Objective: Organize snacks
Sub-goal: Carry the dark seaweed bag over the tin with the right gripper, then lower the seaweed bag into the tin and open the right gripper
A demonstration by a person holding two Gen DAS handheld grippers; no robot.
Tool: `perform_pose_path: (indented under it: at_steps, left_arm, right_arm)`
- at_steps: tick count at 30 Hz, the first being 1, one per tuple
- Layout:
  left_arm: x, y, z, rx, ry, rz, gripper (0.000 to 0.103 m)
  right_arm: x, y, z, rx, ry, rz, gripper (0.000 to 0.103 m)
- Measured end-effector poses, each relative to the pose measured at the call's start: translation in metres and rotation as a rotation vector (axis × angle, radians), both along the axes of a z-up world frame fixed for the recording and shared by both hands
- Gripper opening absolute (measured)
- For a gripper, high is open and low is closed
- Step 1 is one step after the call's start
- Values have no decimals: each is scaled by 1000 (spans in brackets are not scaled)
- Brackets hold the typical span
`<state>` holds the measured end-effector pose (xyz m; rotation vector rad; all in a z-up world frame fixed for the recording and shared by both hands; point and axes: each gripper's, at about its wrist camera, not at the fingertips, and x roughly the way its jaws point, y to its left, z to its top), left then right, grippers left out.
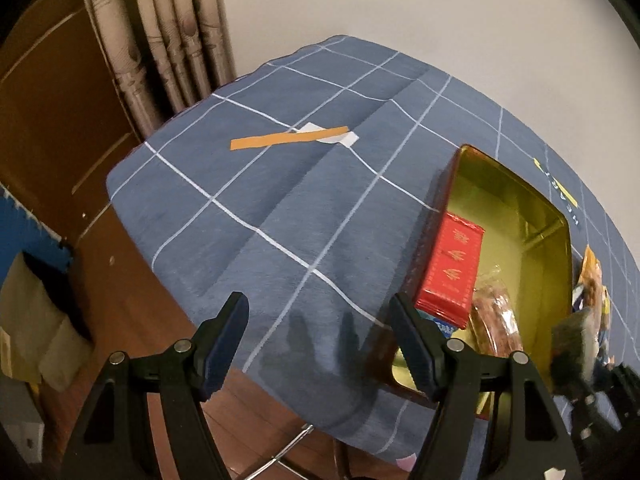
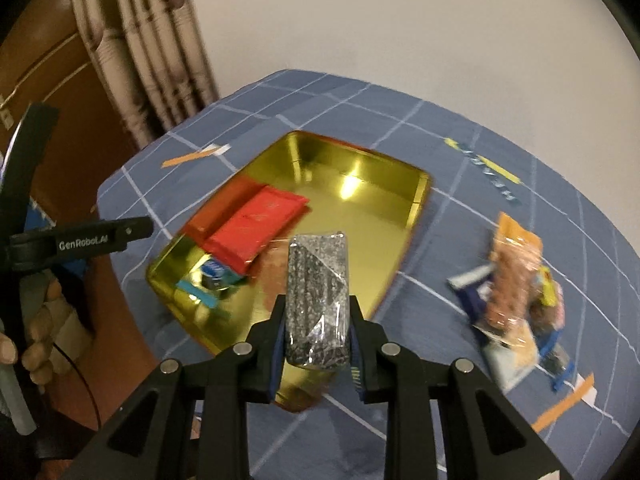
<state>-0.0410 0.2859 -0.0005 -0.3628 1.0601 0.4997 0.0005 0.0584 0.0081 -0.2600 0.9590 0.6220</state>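
A gold tin tray lies on the blue checked tablecloth. In it are a red packet, a small blue-wrapped snack and a brown snack in clear wrap. My right gripper is shut on a black-and-white speckled snack bar in clear wrap, held above the tray's near end. A pile of loose snacks lies on the cloth right of the tray. My left gripper is open and empty, over the cloth left of the tray; it also shows in the right wrist view.
Orange tape strips mark the cloth. The table's left edge drops to a wooden floor. A curtain and a brown door stand behind on the left.
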Motion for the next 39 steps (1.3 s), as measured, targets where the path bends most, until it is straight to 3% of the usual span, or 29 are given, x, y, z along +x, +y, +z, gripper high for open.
perform_pose_path:
  at_steps: [5, 18, 39]
  left_arm:
    - [-1, 5, -2, -6, 10, 20, 69]
    - [0, 8, -9, -4, 42, 41, 69]
    - [1, 7, -11, -1, 53, 38, 69]
  right_arm:
    - [-3, 23, -14, -38, 10, 47, 27]
    - [5, 34, -37, -70, 52, 58, 27]
    - [9, 33, -44, -74, 67, 36, 28]
